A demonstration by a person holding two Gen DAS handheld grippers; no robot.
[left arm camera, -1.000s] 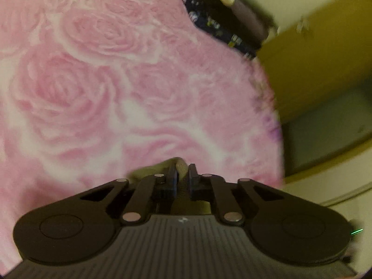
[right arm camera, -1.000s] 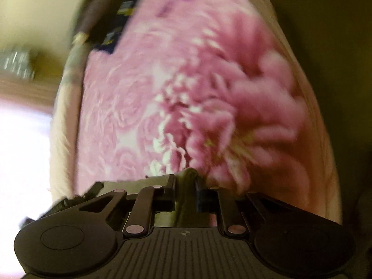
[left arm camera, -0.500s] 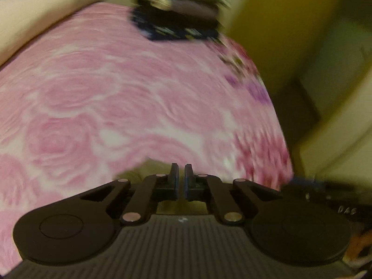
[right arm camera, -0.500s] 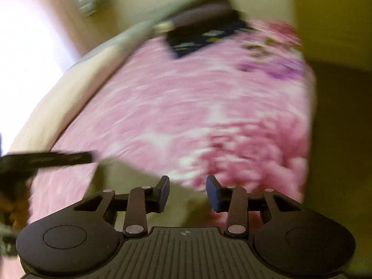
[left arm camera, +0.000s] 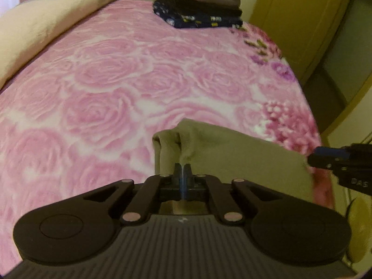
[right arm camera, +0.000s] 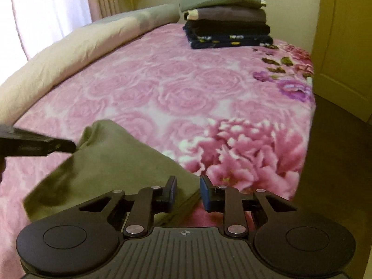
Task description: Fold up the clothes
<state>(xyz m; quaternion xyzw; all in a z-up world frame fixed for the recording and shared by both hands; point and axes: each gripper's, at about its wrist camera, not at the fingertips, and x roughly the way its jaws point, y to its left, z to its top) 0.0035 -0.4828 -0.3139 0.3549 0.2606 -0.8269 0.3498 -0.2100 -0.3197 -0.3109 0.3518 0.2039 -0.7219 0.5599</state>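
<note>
An olive-green garment [left arm camera: 232,158] lies at the near edge of the bed on the pink rose blanket [left arm camera: 116,81]. My left gripper [left arm camera: 183,169] is shut on a bunched corner of the garment. In the right wrist view the garment [right arm camera: 111,162] spreads in front of my right gripper [right arm camera: 187,189], which is open with the cloth's edge lying between its fingers. The left gripper also shows there [right arm camera: 69,146], pinching the far corner. The right gripper shows at the right edge of the left wrist view [left arm camera: 313,157].
A stack of folded clothes [right arm camera: 226,21] sits at the far end of the bed. A beige rolled duvet [right arm camera: 69,53] runs along the left side. A door [right arm camera: 344,46] and dark floor [right arm camera: 337,162] lie to the right of the bed.
Both grippers swung up to face along the bed. My right gripper opened and let go of the garment. The garment now lies spread on the blanket; the left stays shut on it.
</note>
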